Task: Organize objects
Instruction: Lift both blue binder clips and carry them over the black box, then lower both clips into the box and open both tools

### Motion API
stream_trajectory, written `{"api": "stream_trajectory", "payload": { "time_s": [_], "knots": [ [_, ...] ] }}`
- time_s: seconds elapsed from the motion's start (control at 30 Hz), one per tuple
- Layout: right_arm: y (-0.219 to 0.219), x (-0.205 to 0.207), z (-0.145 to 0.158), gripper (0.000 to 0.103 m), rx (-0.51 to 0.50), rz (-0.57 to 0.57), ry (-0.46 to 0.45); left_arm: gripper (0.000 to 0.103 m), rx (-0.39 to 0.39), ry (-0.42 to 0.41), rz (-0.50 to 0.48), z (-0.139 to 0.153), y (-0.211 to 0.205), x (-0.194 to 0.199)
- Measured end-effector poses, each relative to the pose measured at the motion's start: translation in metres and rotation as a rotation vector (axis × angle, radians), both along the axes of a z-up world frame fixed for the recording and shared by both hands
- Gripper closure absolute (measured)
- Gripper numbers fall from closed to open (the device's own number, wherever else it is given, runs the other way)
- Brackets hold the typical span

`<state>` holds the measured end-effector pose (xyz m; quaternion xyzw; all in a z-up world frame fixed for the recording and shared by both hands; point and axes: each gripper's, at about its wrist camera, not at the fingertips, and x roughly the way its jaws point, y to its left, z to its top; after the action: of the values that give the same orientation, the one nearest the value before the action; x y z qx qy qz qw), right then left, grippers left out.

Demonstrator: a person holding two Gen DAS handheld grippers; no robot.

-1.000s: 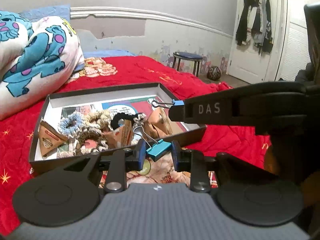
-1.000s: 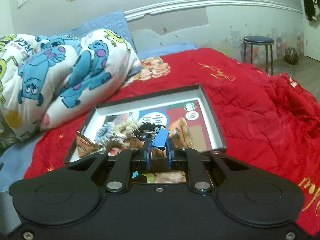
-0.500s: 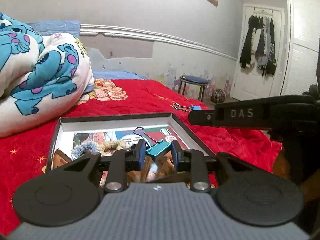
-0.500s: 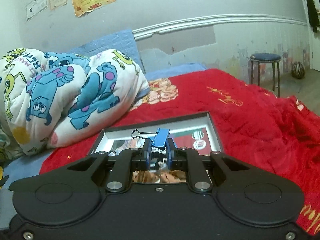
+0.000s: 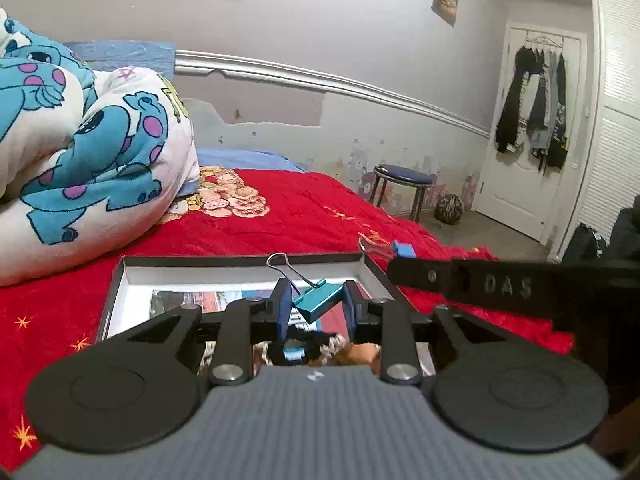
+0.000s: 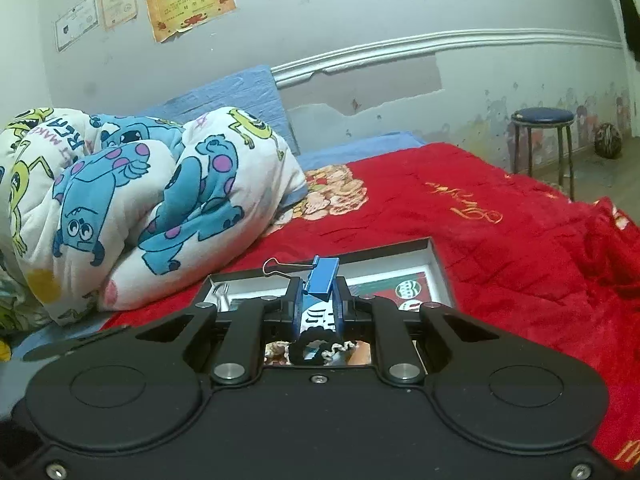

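Clips sit in both claws. The left claw is clenched on a teal binder clip, a folded metal body tilted between the blue pads, its thin wire handle looping up and to the left. The right claw is clenched on a blue clip, a boxy painted-metal body standing above the pads, its wire handle lying level to the left. In the left view, that right claw reaches in from the right as a long black arm with its blue clip at the tip.

Both clips hang above a shallow cardboard box, dark outside and white inside, with a printed sheet on its floor. Close under the claws lie a black fuzzy scrunchie and pale frilly bits.

The box rests on a bed under a plush red blanket with gold embroidery. A puffy white quilt printed with blue cartoon monsters is heaped at the left, against a blue pillow. Behind runs a grey wall with peeling paint and white moulding, paper certificates stuck on it. A round stool, a white door hung with dark clothes and a patterned ball stand beyond the bed.
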<state>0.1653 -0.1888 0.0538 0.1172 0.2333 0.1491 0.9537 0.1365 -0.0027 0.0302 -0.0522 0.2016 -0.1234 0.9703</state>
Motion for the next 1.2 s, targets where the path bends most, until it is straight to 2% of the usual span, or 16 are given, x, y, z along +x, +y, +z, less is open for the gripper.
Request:
{"api": "stream_trajectory", "payload": {
  "time_s": [0.27,0.47,0.83,1.2],
  "knots": [
    [-0.004,0.031,0.001,0.088,0.03,-0.024,-0.007,0.072,-0.012,-0.014,0.031,0.003,0.002,0.03],
    [-0.007,0.06,-0.009,0.088,0.053,-0.045,0.028,0.072,-0.043,0.021,0.094,-0.009,0.012,0.053],
    [-0.003,0.088,-0.042,0.088,0.034,-0.054,0.132,0.072,0.007,0.111,0.158,-0.041,0.019,0.075],
    [0.004,0.1,-0.063,0.088,0.038,-0.049,0.215,0.071,0.048,0.141,0.129,-0.055,0.008,0.081]
  ]
}}
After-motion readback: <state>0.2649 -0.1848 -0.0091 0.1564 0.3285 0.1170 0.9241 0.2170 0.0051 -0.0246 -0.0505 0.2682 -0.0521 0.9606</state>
